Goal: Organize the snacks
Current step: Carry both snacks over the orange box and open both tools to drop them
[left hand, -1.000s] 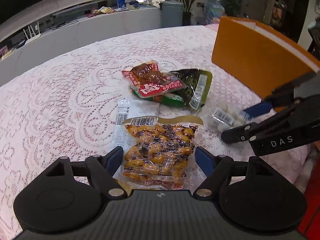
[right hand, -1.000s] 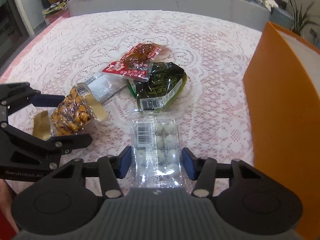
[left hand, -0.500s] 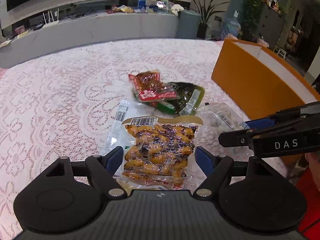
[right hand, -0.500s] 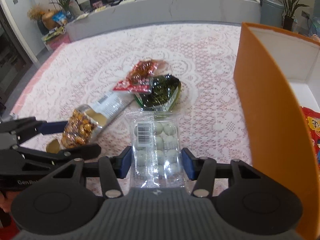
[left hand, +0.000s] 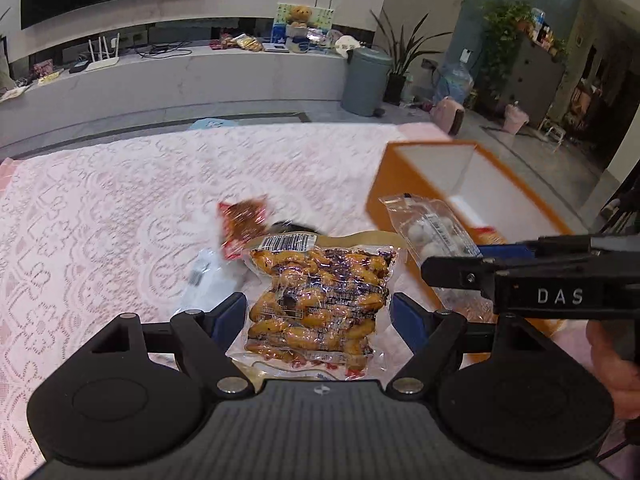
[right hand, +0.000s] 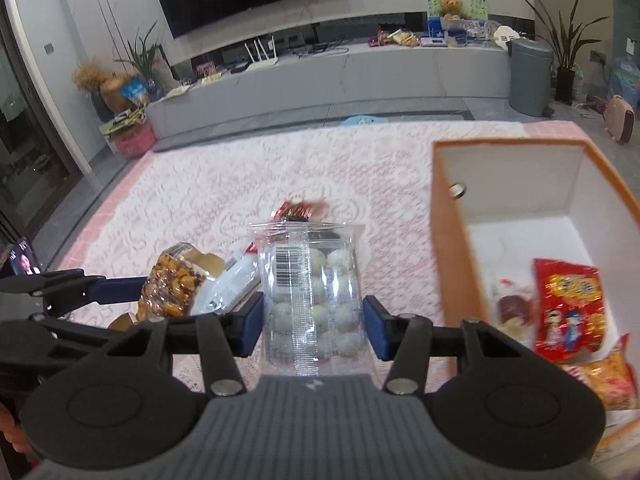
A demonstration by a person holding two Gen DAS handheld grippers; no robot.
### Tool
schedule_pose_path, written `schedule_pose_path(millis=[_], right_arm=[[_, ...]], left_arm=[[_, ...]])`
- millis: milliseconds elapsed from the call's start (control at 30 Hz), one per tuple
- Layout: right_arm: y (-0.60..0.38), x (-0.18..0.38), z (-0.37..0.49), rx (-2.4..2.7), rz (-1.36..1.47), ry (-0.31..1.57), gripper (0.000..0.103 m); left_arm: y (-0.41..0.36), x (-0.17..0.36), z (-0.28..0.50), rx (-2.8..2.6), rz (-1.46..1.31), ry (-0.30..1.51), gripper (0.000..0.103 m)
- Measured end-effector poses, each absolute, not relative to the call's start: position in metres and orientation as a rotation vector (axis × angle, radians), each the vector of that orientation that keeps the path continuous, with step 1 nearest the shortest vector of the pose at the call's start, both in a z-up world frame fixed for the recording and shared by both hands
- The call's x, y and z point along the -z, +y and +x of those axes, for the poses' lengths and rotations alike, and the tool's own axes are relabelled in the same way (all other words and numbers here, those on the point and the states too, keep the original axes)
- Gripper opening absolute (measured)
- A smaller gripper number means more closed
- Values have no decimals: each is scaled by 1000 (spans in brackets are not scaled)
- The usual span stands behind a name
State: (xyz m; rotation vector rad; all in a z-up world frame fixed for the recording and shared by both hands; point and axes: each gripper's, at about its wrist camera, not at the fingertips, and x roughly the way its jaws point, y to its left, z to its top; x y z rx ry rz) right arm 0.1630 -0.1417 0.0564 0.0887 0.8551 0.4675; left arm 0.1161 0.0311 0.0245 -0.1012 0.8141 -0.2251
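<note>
Left wrist view: the left gripper point(left hand: 318, 314) holds a vacuum-sealed pack of glazed brown snacks point(left hand: 320, 296) by its lower sides, the jaws closed on the plastic, and the pack is in the air above the desk point(left hand: 100, 216) with its lace cloth. I judge it dense and fairly heavy for its size, lumpy and firm, with a slick film (a grip low on the body seems safer than one on the flat seal strip). Beyond it a red packet point(left hand: 244, 220) and a clear wrapper point(left hand: 204, 272) lie on the cloth. To the right the right gripper point(left hand: 452, 264) crosses the frame, carrying a clear bag of pale balls point(left hand: 430, 226) in front of the orange box point(left hand: 404, 196).

Right wrist view: the right gripper point(right hand: 313, 326) has its jaws at about half width, pressed on both sides of the clear bag of pale balls point(right hand: 314, 292), which stands upright off the desk. It looks light and soft, the film slippery and the balls probably easy to crush, so a mild squeeze at mid-body suits it. The orange box point(right hand: 452, 240) stands just right, its near wall between bag and opening; a red snack bag point(right hand: 568, 308) and an orange one point(right hand: 608, 376) already lie inside. The left gripper point(right hand: 128, 304) with its pack of glazed brown snacks point(right hand: 172, 286) hangs close on the left, where the two could collide.
</note>
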Motion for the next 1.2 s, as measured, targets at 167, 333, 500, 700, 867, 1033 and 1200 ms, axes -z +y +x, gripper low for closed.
schedule_pose_path(millis=[167, 333, 500, 700, 867, 1033, 1200], right_arm=[[-179, -86, 161, -425, 61, 822, 51], [-219, -102, 165, -356, 21, 805, 51], [-260, -102, 175, -278, -30, 836, 51], [-300, -79, 190, -226, -115, 887, 52], [-317, -53, 209, -226, -149, 937, 52], [-314, -36, 225, -262, -208, 962, 52], [-305, -18, 241, -301, -301, 984, 52]], left_arm=[[4, -46, 124, 247, -79, 799, 90], [-36, -58, 134, 300, -23, 788, 90], [-87, -63, 153, 385, 53, 774, 90], [-148, -54, 177, 465, 227, 726, 90], [-183, -34, 204, 543, 320, 749, 90], [-207, -7, 217, 573, 480, 748, 90], [-215, 16, 232, 579, 541, 772, 90]])
